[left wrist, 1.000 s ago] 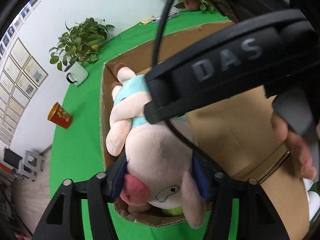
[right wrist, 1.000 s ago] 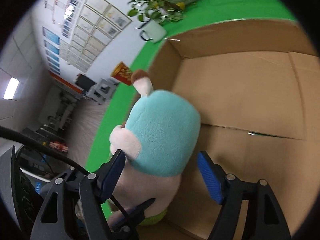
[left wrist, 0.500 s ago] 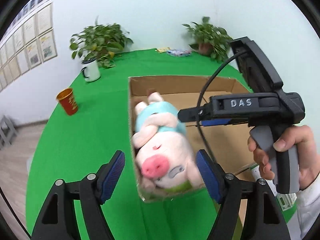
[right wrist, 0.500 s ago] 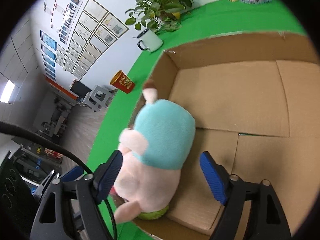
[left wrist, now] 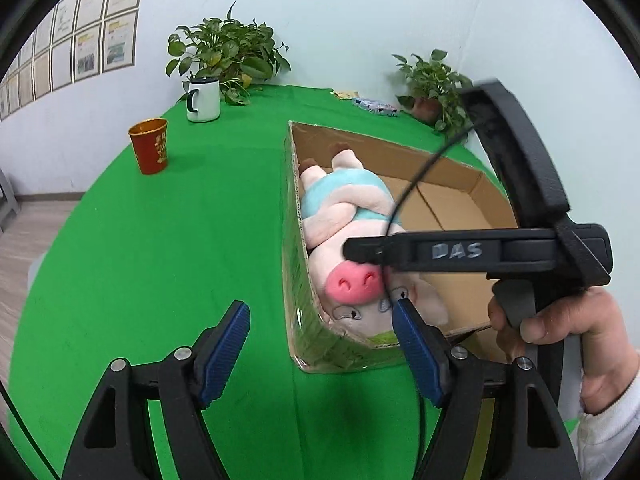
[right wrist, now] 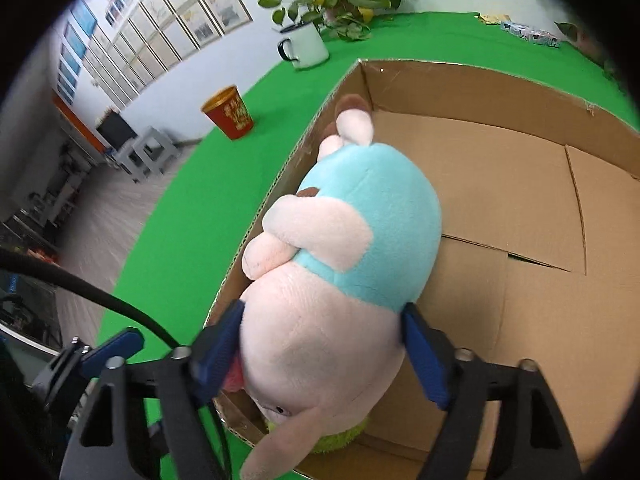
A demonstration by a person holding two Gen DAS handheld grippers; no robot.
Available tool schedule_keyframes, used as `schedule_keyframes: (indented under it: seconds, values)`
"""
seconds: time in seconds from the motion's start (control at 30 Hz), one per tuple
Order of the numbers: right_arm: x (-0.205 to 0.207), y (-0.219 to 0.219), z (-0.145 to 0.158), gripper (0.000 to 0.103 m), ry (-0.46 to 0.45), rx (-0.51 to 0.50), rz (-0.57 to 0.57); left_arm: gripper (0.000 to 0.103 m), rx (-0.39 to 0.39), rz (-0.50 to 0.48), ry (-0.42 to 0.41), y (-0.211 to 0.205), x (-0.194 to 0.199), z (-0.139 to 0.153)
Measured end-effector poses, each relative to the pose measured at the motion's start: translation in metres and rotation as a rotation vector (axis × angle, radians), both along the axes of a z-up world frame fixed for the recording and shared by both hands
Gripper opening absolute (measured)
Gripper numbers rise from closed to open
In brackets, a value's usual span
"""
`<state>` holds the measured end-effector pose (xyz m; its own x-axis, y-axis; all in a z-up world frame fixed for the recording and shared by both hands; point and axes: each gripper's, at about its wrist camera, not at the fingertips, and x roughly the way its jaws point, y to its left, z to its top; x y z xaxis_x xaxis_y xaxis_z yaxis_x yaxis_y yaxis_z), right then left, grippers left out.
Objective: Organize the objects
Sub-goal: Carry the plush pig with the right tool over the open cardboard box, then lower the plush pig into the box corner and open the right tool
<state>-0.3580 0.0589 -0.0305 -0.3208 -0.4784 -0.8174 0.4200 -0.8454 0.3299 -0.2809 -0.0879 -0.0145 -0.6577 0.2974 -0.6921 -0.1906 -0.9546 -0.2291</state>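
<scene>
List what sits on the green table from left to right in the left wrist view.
Red cup → white mug → cardboard box holding the plush pig → small potted plant.

You see a plush pig (right wrist: pixel 336 300) at the centre of the right wrist frame: pale pink body, turquoise top, brown hoof tips, and in the left wrist view a brighter pink snout. It lies in a plain tan cardboard box (right wrist: pixel 520 200) on a vivid green tablecloth (left wrist: pixel 160 240). Upper left of the left wrist frame, a red cup (left wrist: pixel 149 151) carries gold lettering and a gold rim; behind it, a white mug (left wrist: pixel 204 100) has a dark handle and rim. Both grippers are black with ribbed blue pads (left wrist: pixel 224 354).
</scene>
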Motion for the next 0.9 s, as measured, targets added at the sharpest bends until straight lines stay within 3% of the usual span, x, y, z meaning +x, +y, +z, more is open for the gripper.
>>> schedule_keyframes:
  seconds: [0.2, 0.27, 0.43, 0.57, 0.73, 0.9]
  values:
    - [-0.001, 0.032, -0.002, 0.063, -0.050, -0.250, -0.027, 0.071, 0.071, -0.027, 0.021, -0.008, 0.004, 0.001]
    - [0.000, 0.031, -0.003, 0.064, -0.050, -0.260, -0.022, 0.071, 0.083, -0.039, 0.023, -0.008, 0.006, 0.000]
    - [-0.008, 0.026, -0.009, 0.081, -0.102, -0.188, -0.052, 0.071, 0.108, -0.052, 0.016, -0.005, 0.009, -0.003]
    - [-0.008, 0.021, 0.001, 0.082, -0.101, -0.135, -0.072, 0.071, 0.095, -0.052, 0.019, -0.002, 0.013, -0.002]
    - [0.001, 0.022, 0.020, 0.092, -0.035, -0.032, -0.106, 0.071, 0.086, -0.043, 0.025, 0.001, 0.021, 0.000]
    - [0.004, -0.002, 0.017, 0.093, -0.044, 0.056, -0.071, 0.071, 0.083, -0.047, 0.023, 0.004, 0.027, 0.000]
